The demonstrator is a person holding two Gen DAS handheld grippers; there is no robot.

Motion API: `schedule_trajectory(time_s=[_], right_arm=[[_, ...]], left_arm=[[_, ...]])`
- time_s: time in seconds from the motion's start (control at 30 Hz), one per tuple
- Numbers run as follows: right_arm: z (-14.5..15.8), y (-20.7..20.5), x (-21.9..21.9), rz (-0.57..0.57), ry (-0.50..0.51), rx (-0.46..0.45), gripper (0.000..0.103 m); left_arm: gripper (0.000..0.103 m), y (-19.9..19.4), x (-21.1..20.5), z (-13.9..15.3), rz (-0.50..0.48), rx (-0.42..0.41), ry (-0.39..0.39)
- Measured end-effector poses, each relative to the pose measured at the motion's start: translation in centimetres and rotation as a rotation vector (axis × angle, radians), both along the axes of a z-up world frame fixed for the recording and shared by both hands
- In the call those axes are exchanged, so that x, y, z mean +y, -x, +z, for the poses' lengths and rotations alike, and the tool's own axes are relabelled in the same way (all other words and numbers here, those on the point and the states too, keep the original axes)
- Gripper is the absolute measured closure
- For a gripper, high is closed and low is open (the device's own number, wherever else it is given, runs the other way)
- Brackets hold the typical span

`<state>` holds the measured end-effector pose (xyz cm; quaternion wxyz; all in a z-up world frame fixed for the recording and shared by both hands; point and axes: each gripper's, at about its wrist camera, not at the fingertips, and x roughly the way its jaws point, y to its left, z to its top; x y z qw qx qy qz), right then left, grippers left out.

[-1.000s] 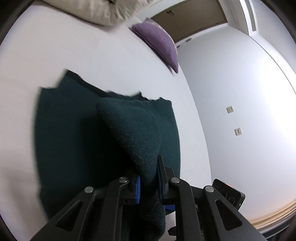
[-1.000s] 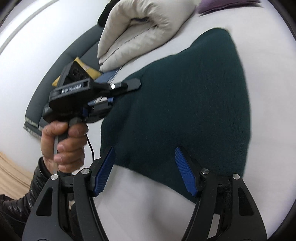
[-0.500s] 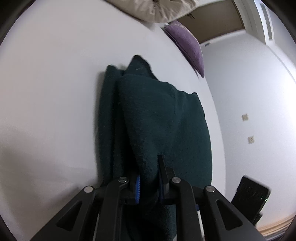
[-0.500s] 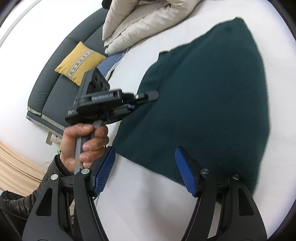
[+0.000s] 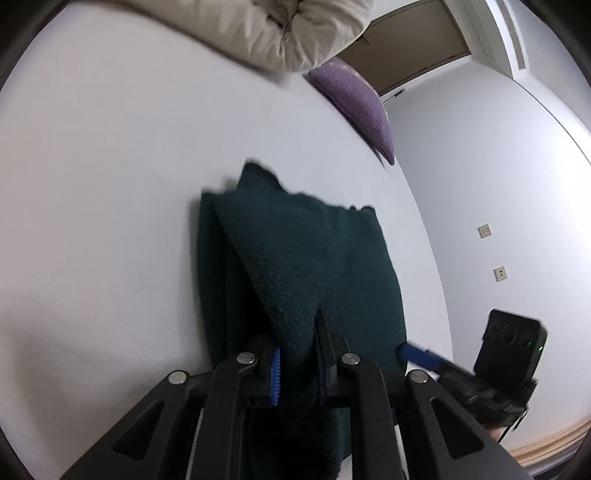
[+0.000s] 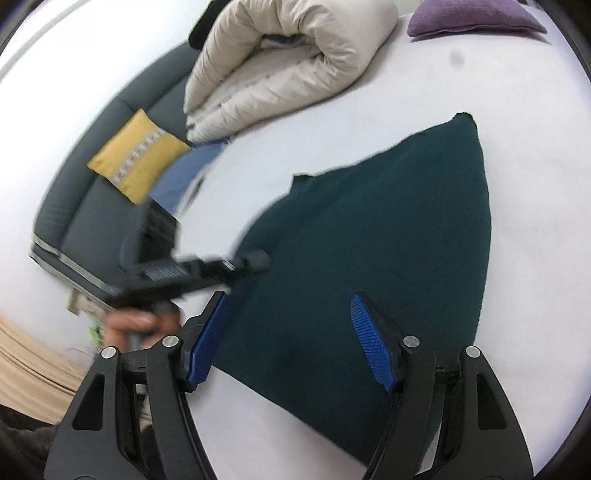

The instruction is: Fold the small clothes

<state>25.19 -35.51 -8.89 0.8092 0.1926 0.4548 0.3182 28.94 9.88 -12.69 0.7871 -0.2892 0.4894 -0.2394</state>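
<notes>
A dark green knit garment (image 5: 306, 266) lies on the white bed, with one layer folded over the rest. My left gripper (image 5: 297, 369) is shut on its near edge, the cloth pinched between the blue pads. In the right wrist view the same garment (image 6: 388, 229) spreads flat ahead. My right gripper (image 6: 291, 332) is open and empty just above its near edge. The left gripper (image 6: 207, 269) shows blurred at the garment's left edge, with the hand holding it.
A rolled beige duvet (image 6: 288, 62) and a purple cushion (image 6: 472, 18) lie at the far side of the white bed (image 5: 110, 184). A grey sofa (image 6: 96, 206) with a yellow cushion (image 6: 136, 158) stands left. The right gripper's body (image 5: 506, 354) shows low right.
My left gripper has carried the pinched edge across the garment, so the cloth now lies folded narrower. My right gripper stayed open and moved closer over the near edge.
</notes>
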Motion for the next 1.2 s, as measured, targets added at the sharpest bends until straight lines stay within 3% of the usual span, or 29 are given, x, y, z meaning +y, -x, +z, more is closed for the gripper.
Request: schedule_trajectory(time_s=[0.07,0.13,0.2,0.27,0.37,0.5,0.67,0.73,0.77,0.87,1.0,1.07,1.2], right_arm=[[-0.8,-0.2,1.1,0.002,0.033,0.009,0.036],[-1.5,-0.4,2.0,0.002,0.082,0.0,0.036],[-2.4,-0.7,2.9,0.0,0.113,0.019,0.036],[-2.9,-1.1,3.3,0.003,0.117,0.027,0.036],[-2.6,-1.2,2.8,0.014,0.127,0.046,0.037],[-2.2,-0.4,1.3,-0.003,0.133,0.043,0.039],[-2.7,1.6,-0.5,-0.006,0.066,0.065,0.04],[-3.3,2.1,-1.3,-0.002,0.028,0.091,0.041],[-3.7,2.3,-1.7,-0.003,0.013,0.103,0.042],[-5.6,2.2,-3.0,-0.009,-0.035,0.165,0.053],[-8.6,1.9,-5.7,-0.04,-0.165,0.257,0.078],[-9.5,2.0,-6.6,-0.052,-0.22,0.288,0.08],[-8.1,3.0,-7.4,-0.052,-0.256,0.27,0.073]], left_arm=[[0.088,-0.3,0.0,-0.2,-0.004,0.011,-0.017],[0.087,-0.5,-0.8,-2.2,-0.027,0.066,-0.029],[0.085,0.1,-0.8,-3.8,-0.009,0.082,0.01],[0.084,0.4,0.1,-3.9,0.038,0.103,0.077],[0.083,1.4,0.1,-2.3,0.053,0.06,0.025],[0.064,3.9,-0.3,-1.2,0.056,0.028,0.0],[0.067,6.2,-2.1,-1.5,0.018,0.01,-0.068],[0.081,6.7,-2.2,-2.7,0.01,0.03,-0.082],[0.082,6.8,-1.9,-3.1,0.014,0.037,-0.071],[0.085,7.5,-1.7,-3.7,0.027,0.034,-0.061],[0.084,8.0,-0.8,-4.9,0.053,0.053,0.016],[0.082,7.7,-0.8,-4.3,0.063,0.054,0.048],[0.08,8.7,-1.2,-0.1,0.103,-0.045,-0.111]])
